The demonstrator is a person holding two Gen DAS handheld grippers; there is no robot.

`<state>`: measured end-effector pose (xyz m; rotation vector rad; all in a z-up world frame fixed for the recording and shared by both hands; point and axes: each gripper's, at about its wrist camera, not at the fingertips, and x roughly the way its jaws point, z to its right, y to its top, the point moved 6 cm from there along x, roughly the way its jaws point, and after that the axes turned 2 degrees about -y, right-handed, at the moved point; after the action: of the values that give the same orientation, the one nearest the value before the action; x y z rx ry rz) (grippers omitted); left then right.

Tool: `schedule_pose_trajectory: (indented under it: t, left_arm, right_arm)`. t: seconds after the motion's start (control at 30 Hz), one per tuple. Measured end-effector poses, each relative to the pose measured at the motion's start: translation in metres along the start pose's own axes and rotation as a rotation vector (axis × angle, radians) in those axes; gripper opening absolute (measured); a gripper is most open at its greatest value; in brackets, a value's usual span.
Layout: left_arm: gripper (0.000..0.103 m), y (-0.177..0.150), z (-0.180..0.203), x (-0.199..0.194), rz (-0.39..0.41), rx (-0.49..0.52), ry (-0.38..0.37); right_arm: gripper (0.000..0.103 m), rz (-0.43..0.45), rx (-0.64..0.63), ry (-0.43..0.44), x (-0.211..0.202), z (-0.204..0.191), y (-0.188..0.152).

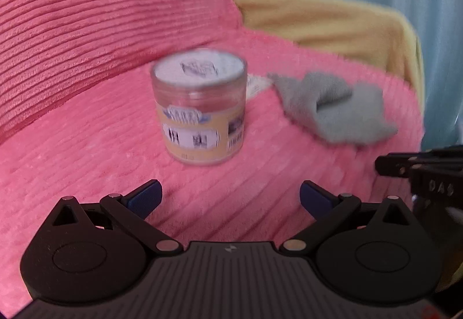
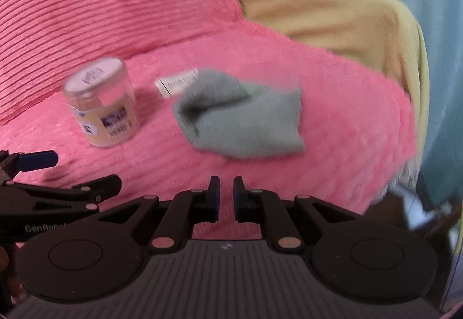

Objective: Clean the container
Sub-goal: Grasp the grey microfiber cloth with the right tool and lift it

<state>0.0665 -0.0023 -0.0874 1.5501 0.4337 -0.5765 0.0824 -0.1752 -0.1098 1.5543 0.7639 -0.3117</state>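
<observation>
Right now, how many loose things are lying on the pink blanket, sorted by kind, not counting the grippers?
Clear jar with label: 1
Grey cloth: 1
White paper tag, partly under the cloth: 1
Total: 3

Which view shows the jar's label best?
Left wrist: the jar stands centred and upright on the pink blanket, front label facing the lens, though blurred. Right wrist shows it off to the left, looking tilted, with mostly the label's side panel visible.
</observation>
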Motion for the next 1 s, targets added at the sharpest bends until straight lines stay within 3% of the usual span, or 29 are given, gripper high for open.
schedule_pose_trajectory:
  t: [0.1,0.23,0.33,0.47,1.0]
  left_arm:
    - [0.102,0.008,-0.006,-0.001,0.049,-0.007,-0.016]
    - [0.102,0.014,-0.011,0.011,0.067,0.11,0.066]
    - [0.102,0.008,-0.015,0.015,0.083,0.096,0.064]
    - [0.102,-0.003,-0.017,0.02,0.056,0.067,0.033]
    - [0.102,0.002,-0.023,0.023,0.084,0.033,0.023]
  right_arm:
    - [0.007,0.051,-0.079,0.026,0.001,-0.01,0.01]
    - [0.007,0.067,-0.154,0.083,0.014,-0.023,0.02]
    - [0.007,0.075,-0.192,0.117,0.024,-0.034,0.028]
    - [0.007,0.065,-0.227,0.097,0.037,-0.045,0.036]
    - [0.007,0.039,-0.286,0.046,0.077,-0.058,0.049]
